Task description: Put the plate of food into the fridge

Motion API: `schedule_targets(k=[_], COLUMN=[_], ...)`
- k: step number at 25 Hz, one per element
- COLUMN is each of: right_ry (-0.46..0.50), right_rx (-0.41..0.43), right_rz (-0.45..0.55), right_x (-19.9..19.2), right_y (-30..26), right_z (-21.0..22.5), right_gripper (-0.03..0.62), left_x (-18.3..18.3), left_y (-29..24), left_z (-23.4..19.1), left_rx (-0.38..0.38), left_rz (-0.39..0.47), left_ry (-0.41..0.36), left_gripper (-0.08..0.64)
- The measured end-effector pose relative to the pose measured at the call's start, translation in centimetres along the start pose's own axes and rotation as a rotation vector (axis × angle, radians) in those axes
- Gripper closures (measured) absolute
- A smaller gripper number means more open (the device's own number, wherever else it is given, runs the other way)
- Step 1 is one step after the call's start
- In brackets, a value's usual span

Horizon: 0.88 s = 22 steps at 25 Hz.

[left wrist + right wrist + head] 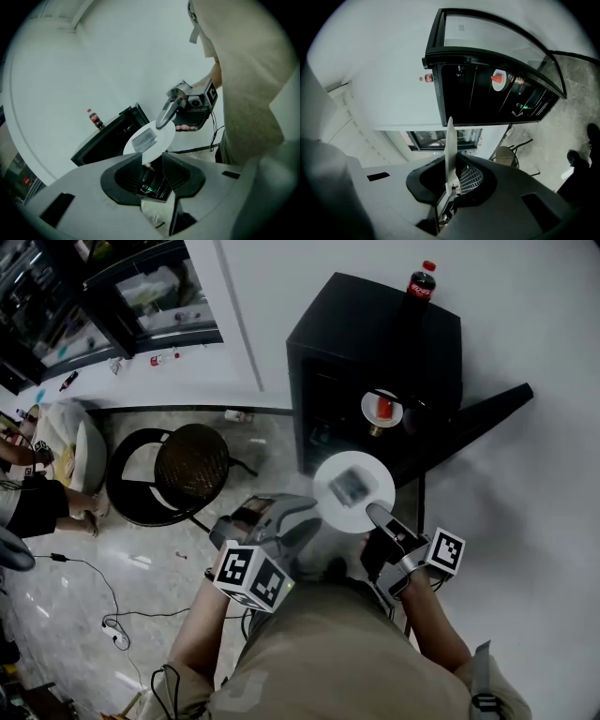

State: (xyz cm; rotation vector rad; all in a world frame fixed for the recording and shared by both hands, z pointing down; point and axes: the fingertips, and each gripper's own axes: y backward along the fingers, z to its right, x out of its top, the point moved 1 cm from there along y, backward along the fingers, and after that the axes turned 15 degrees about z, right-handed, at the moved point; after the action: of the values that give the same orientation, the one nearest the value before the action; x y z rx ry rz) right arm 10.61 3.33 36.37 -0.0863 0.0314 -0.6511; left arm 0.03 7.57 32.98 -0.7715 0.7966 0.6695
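A white plate (353,491) with a grey piece of food on it hangs in front of the open black fridge (375,324). My right gripper (375,514) is shut on the plate's near rim; in the right gripper view the plate (450,150) stands edge-on between the jaws. My left gripper (305,521) is at the plate's left side, open, and in its own view the plate (150,138) lies just past its tips (152,157). Inside the fridge sits another small plate with red food (382,409). The fridge door (478,418) is swung out to the right.
A cola bottle (421,282) stands on top of the fridge. A round black chair (190,463) is on the floor to the left, with a seated person (37,502) beyond it. Cables (103,615) lie on the floor at lower left.
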Motion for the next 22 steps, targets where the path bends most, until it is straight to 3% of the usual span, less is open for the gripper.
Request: schedule_targets(k=[4, 7, 13, 17, 22], right_ry=[-0.012, -0.001, 0.012, 0.024, 0.046], right_rx=[0.012, 0.014, 0.02, 0.019, 0.036], right_rz=[0.014, 0.022, 0.051, 0.068, 0.078], right_x=[-1.2, -2.2, -4.0, -5.0, -6.9], right_y=[-1.1, -1.9, -2.9, -3.4, -4.2], right_z=[-0.2, -0.4, -0.6, -0.2, -0.3], right_gripper=[0.551, 0.551, 0.551, 0.551, 0.551], left_x=[-0.8, -1.4, -2.8, -4.0, -6.4], left_y=[1.7, 3.2, 5.6, 5.8, 6.2], left_z=[-1.1, -2.4, -4.2, -4.5, -4.4], left_rx=[0.032, 0.078, 0.128, 0.098, 0.059], left_rz=[0.062, 0.131, 0.34, 0.495, 0.589], left_ry=[0.077, 0.19, 0.609, 0.919, 1.219], left_gripper=[0.431, 0.432, 0.431, 0.395, 0.364])
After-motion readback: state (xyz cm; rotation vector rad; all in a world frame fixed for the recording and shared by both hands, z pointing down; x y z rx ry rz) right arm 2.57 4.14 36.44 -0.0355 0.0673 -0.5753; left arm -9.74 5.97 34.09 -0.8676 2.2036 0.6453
